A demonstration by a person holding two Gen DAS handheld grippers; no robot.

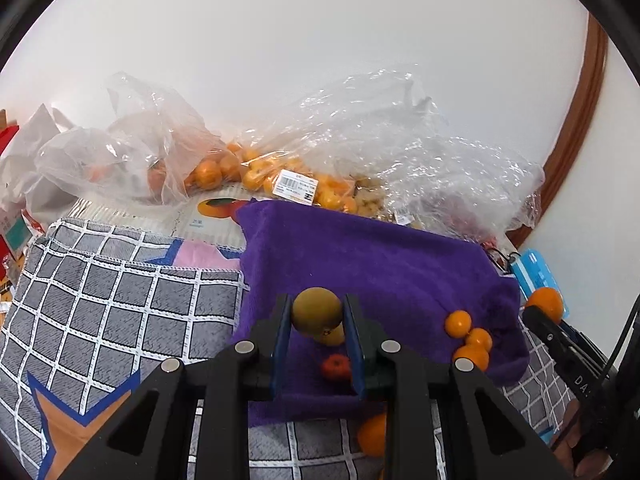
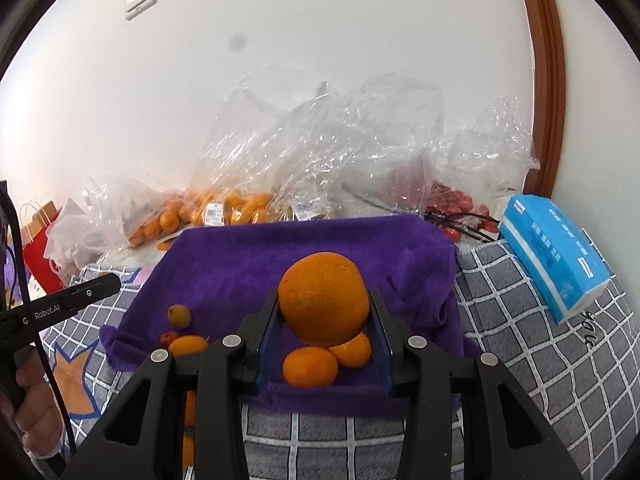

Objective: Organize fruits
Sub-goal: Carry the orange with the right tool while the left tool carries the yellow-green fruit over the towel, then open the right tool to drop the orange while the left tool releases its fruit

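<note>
The left tongs [image 1: 316, 320] are clamped on a brownish-green fruit [image 1: 316, 310] above the purple towel [image 1: 380, 264]. The right tongs [image 2: 324, 320] are clamped on a big orange [image 2: 323, 298] above the towel's near edge. On the towel lie small oranges [image 2: 310, 366], a red fruit [image 1: 336, 367] and a yellowish one [image 2: 179, 315]. Fruit bags [image 2: 320, 160] lie behind the towel.

We look from the left wrist down along its gripper [image 1: 316, 320], close over the purple towel [image 1: 380, 264], toward the white wall [image 1: 280, 40]. From the right wrist we face the same way over the right gripper [image 2: 324, 312]. Both views share the towel and the plastic bags [image 2: 320, 148].
</note>
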